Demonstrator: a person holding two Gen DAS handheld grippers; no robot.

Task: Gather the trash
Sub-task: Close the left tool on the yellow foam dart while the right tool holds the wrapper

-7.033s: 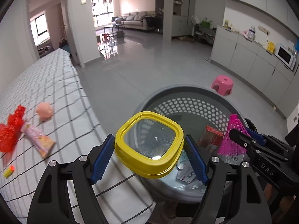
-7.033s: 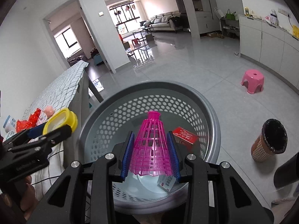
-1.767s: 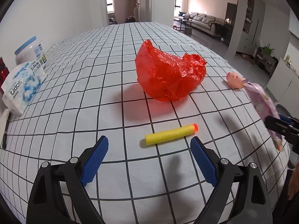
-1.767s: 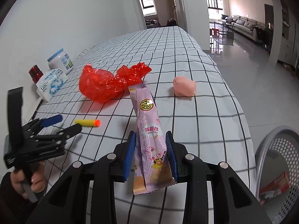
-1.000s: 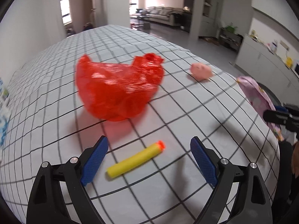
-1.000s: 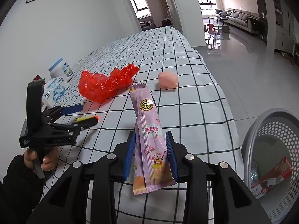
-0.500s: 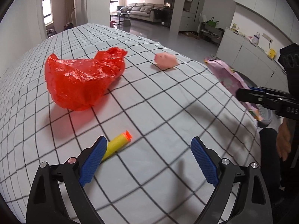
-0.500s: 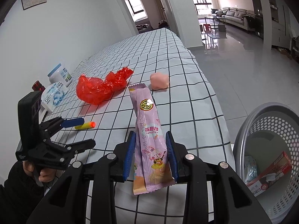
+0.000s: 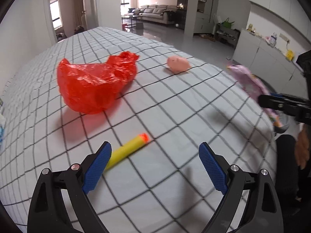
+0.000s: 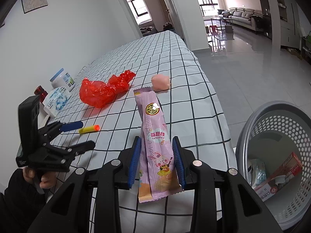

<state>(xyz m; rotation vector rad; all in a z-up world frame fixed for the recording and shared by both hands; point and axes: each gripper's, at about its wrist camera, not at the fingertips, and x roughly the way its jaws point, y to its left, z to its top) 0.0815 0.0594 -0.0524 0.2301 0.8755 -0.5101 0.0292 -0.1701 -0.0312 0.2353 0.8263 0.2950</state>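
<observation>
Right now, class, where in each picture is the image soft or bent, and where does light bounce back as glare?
Left wrist view: the yellow foam dart and tablecloth grid are smeared by motion, and the lines bow outward. Right wrist view: sharp on the snack packet; the glossy floor mirrors window light, and the corners are black.

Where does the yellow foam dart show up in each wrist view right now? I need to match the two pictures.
Left wrist view: yellow foam dart lies low and centre-left, its yellow end running in behind the left pad of the open left claw.
Right wrist view: left of centre, on the cloth by the left claw's tips.
Shared landmark: red plastic bag, beyond the dart in both.
</observation>
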